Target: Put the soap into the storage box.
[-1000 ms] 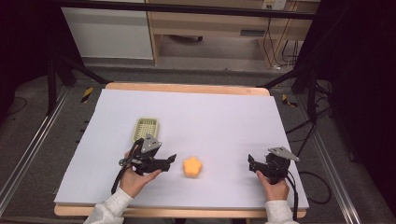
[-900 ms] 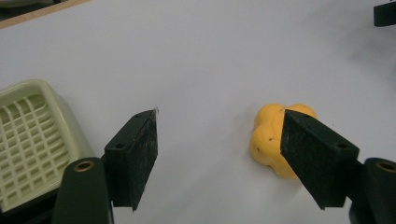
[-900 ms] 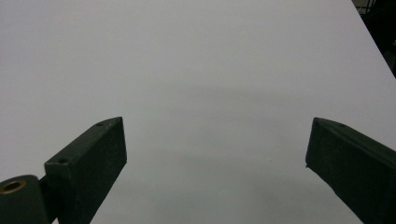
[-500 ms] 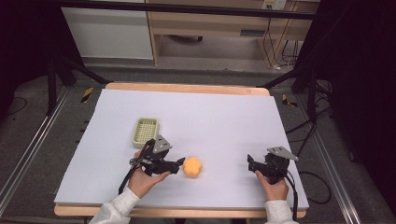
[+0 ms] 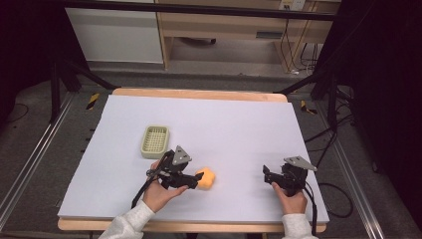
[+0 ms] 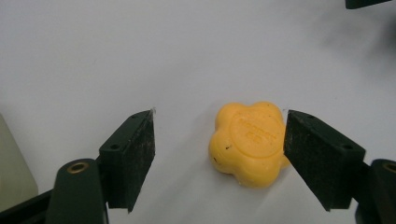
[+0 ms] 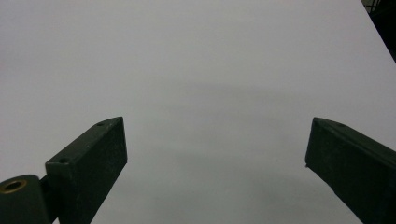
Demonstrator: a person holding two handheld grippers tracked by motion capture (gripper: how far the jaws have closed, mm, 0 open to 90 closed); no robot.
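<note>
The big white worktop holds a small green basket, left of the middle and nearer the front edge. The left gripper has its jaws spread wide around the yellow flower-shaped soap; the soap lies flat near the front edge, beside one jaw. The right gripper sits near the front right corner, jaws wide apart over bare worktop.

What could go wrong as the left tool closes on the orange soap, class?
1. The soap sits off-centre between the open jaws of the left tool, close against one jaw. Closing now may push it sideways across the table rather than grip it.
2. Its lobed, rounded edge gives the flat jaws little to bear on, so it might twist or pop out.
3. The tray lies just behind the left hand; a swing back could knock it.
</note>
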